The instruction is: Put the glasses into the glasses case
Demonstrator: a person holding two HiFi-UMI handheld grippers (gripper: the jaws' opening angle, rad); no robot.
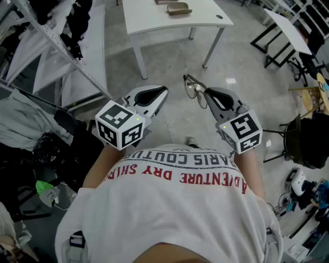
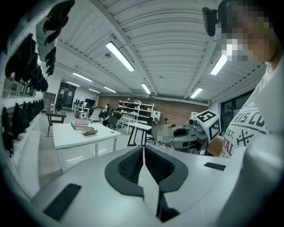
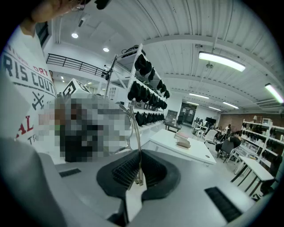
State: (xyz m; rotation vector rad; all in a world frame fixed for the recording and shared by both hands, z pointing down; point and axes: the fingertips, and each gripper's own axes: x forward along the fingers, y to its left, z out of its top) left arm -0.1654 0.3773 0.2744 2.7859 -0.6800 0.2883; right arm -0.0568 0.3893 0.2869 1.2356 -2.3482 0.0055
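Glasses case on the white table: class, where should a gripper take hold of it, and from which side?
Probably across its narrow middle, from above: the glasses case lies flat and oblong on the table, top unobstructed. The shut, empty left gripper suits; the right gripper holds the glasses.

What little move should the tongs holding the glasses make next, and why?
Probably carry the glasses forward to the white table. The right tongs are shut on one thin arm of them, in the air above the floor, and what looks like the brownish case lies on that table, well ahead. The left tongs are shut and empty.
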